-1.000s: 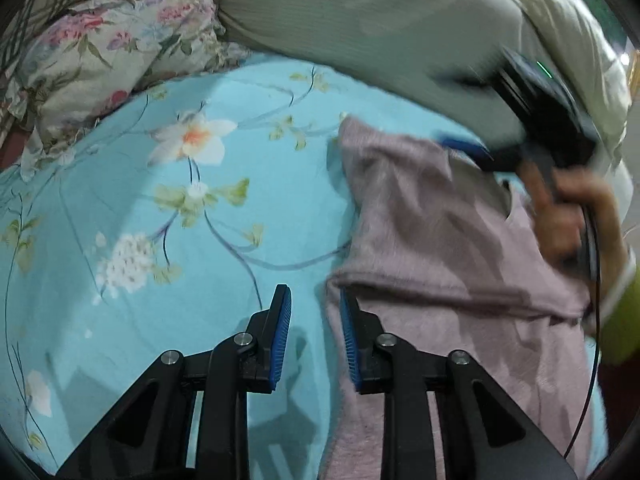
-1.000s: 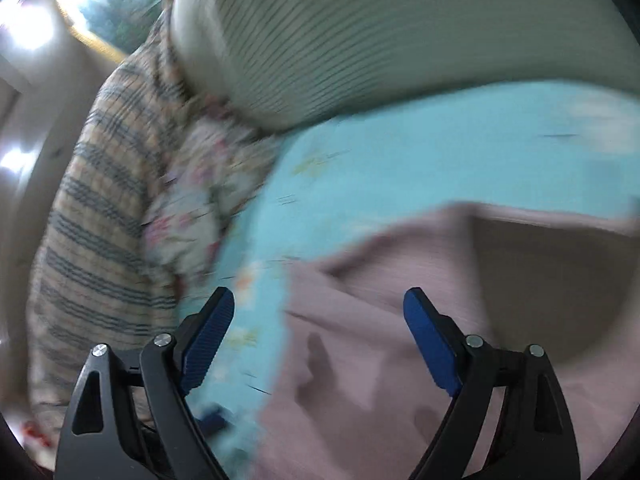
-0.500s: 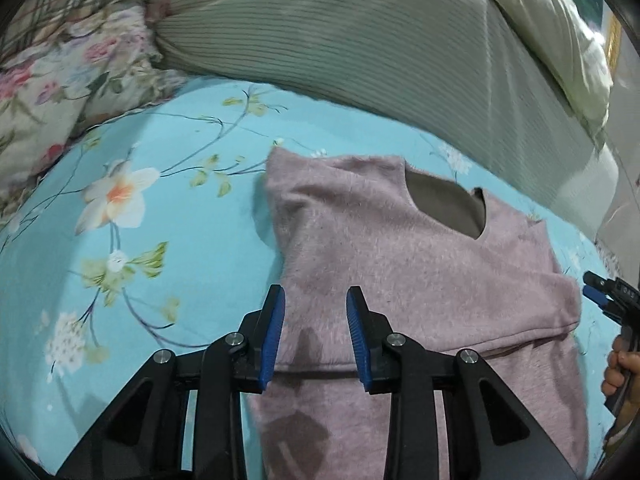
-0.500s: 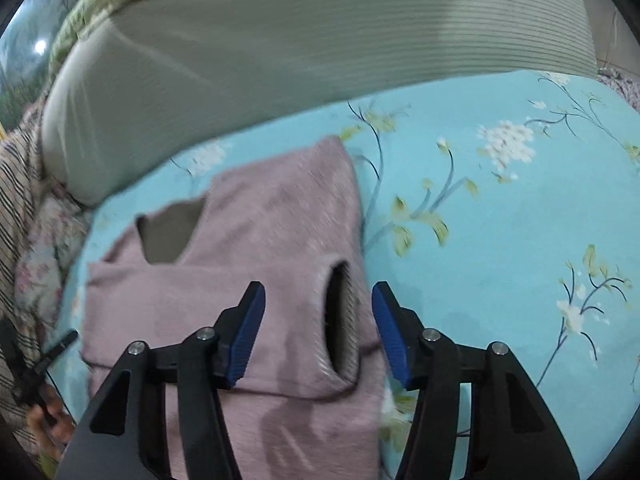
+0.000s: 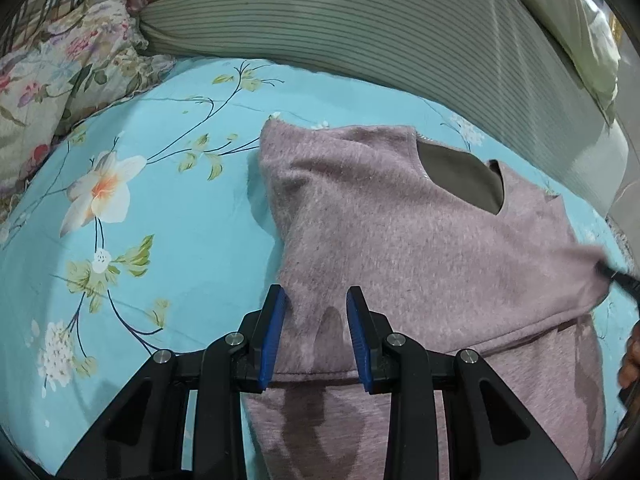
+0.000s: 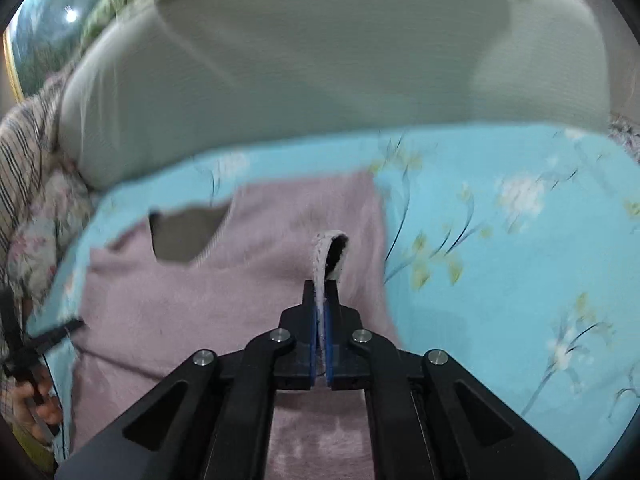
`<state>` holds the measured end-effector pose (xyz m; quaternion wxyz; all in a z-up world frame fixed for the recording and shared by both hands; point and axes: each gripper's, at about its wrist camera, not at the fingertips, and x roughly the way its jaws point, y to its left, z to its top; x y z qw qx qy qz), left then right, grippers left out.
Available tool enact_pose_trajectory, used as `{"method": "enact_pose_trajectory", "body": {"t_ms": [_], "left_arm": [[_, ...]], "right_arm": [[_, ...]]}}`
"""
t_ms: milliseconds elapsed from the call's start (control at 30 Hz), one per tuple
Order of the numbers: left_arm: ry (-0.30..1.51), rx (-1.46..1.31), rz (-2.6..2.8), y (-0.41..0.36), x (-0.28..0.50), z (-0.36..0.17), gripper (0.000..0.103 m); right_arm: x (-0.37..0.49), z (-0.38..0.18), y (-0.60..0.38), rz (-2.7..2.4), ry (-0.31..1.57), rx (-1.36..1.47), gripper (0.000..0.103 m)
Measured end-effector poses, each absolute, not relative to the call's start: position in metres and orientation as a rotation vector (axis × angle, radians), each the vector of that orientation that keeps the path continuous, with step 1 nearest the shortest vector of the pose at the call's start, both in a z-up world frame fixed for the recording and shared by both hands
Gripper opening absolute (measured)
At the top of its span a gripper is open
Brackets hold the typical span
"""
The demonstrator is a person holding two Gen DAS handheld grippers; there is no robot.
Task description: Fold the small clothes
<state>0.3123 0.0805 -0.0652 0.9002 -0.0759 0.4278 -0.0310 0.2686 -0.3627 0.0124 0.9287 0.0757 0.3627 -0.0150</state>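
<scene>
Below, left wrist view: left gripper (image 5: 315, 330) with fingers apart, straddling folded edge of mauve sweater (image 5: 420, 240) spread on floral blue bedsheet (image 5: 140, 248). Striped pillow (image 5: 360, 20) behind.

Right wrist view, blurred: right gripper (image 6: 320, 312) clamped tight on sweater's armhole edge (image 6: 326, 252), lifted in loop above rest of garment.

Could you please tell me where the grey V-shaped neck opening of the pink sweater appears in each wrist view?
Left wrist view: the neck opening sits upper right of centre, beyond the open left gripper.
Right wrist view: the neck opening sits left of centre, left of the right gripper shut on the sweater's armhole edge.
Shared landmark: the striped grey-green cushion behind the sweater.
</scene>
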Motion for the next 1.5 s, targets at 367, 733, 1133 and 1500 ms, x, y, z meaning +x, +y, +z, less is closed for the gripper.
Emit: {"method": "enact_pose_trajectory", "body": {"t_ms": [367,733,1133,1500], "left_arm": [[0.958,-0.082,-0.038,0.082,0.307,-0.080,0.038],[0.964,-0.137,0.036,0.074,0.383,-0.064,0.045],[0.942,-0.206,0.087,0.115,0.358,-0.069,0.048],[0.951,-0.194,-0.107,0.100,0.200,-0.065,0.059]], "right_arm": [[0.247,-0.018,-0.392,-0.257,0.825,0.182,0.030],[0.289,-0.059,-0.327,0.039,0.974,0.157,0.030],[0.241,-0.035,-0.364,0.038,0.931,0.262,0.021],[0.132,-0.034,-0.379,0.046,0.926,0.322,0.044]]}}
